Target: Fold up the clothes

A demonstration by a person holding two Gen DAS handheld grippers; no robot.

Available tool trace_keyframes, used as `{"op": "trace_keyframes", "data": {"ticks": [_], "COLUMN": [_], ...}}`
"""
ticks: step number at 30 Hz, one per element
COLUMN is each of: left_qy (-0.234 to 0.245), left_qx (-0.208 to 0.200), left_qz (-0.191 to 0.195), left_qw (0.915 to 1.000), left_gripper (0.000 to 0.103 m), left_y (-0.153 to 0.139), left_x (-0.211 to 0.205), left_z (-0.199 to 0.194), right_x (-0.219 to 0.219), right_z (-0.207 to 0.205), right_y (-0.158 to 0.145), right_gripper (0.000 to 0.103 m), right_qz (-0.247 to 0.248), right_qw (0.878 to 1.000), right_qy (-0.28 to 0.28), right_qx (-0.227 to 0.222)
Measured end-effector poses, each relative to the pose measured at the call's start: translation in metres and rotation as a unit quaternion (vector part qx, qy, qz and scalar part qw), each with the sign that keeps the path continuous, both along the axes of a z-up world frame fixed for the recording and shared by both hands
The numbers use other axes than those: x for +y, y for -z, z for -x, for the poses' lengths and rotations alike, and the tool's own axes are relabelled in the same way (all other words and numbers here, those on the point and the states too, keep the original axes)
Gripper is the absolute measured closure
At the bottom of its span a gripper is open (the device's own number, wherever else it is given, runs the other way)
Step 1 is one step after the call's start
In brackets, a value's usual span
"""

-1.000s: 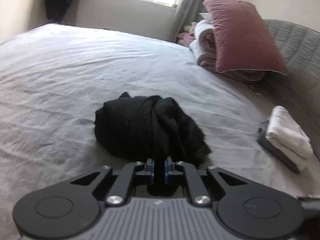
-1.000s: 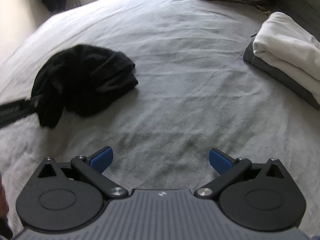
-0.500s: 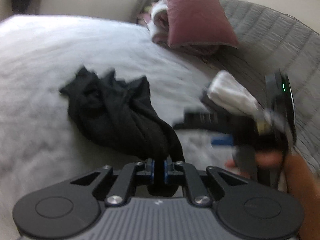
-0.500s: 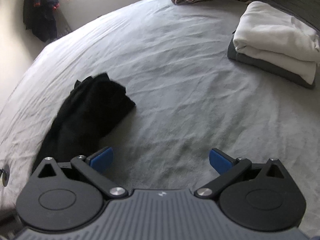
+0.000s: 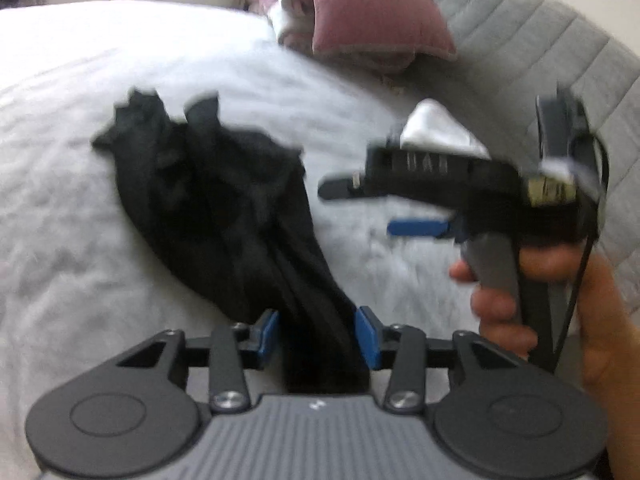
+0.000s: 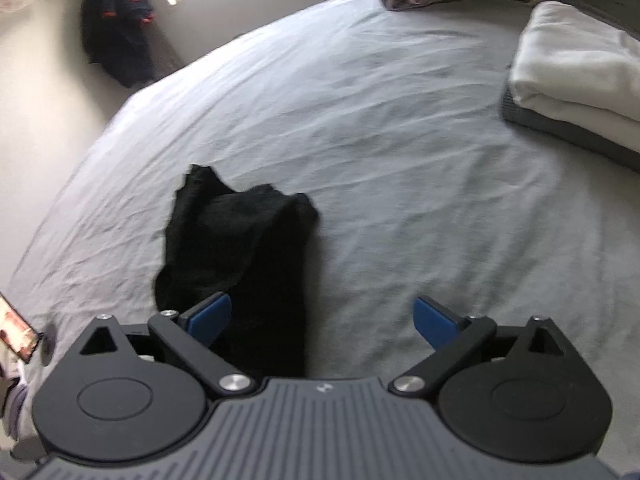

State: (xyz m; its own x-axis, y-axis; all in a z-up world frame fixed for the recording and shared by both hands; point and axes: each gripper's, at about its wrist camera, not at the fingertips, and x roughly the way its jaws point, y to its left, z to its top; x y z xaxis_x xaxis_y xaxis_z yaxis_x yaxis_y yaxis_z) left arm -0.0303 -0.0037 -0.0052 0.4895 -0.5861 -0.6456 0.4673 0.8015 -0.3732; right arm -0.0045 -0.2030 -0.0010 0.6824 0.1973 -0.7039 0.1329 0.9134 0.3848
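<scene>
left wrist view is filled mostly by a pale grey bed sheet (image 5: 80,184), on which a crumpled black garment (image 5: 208,200) is spread across the centre of the frame. a pink pillow (image 5: 372,12) is seen at the top centre, against a quilted grey headboard (image 5: 540,48) at the upper right. a folded white cloth (image 5: 436,128) is partly hidden behind the right gripper (image 5: 360,208), which is held by a hand (image 5: 532,280) at the right edge. at the bottom centre, the left gripper (image 5: 316,334) is seen with its jaws opening; a twisted end of the black garment runs between the blue pads, which look drawn clear of the cloth, though blur limits certainty. in the right wrist view, the right gripper (image 6: 322,318) is shown spread wide and starting to close, the garment (image 6: 240,248) lying under its left finger (image 6: 210,316), not gripped, at the lower centre
</scene>
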Motion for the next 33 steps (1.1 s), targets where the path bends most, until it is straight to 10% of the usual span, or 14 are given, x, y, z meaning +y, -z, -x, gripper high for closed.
{"op": "trace_keyframes", "data": {"ticks": [13,23,33], "left_qy": [-0.127,-0.061,-0.116], "left_qx": [-0.013,-0.057,-0.062], "left_qz": [0.018,0.052,0.026], "left_qw": [0.9917,0.9952,0.9909], "left_gripper": [0.058,0.058,0.100], "left_y": [0.020,0.021,0.019], "left_x": [0.033,0.002,0.008], "left_z": [-0.057,-0.047,-0.042], "right_x": [0.004,-0.004,-0.012], "right_z": [-0.003,-0.003,0.007], "right_y": [0.015,0.018,0.008], "right_gripper": [0.039,0.047,0.043], "right_qz": [-0.085,-0.089,-0.102], "right_qw": [0.996,0.996,0.995], "right_qy": [-0.015,0.006,0.011], "right_qx": [0.005,0.015,0.008]}}
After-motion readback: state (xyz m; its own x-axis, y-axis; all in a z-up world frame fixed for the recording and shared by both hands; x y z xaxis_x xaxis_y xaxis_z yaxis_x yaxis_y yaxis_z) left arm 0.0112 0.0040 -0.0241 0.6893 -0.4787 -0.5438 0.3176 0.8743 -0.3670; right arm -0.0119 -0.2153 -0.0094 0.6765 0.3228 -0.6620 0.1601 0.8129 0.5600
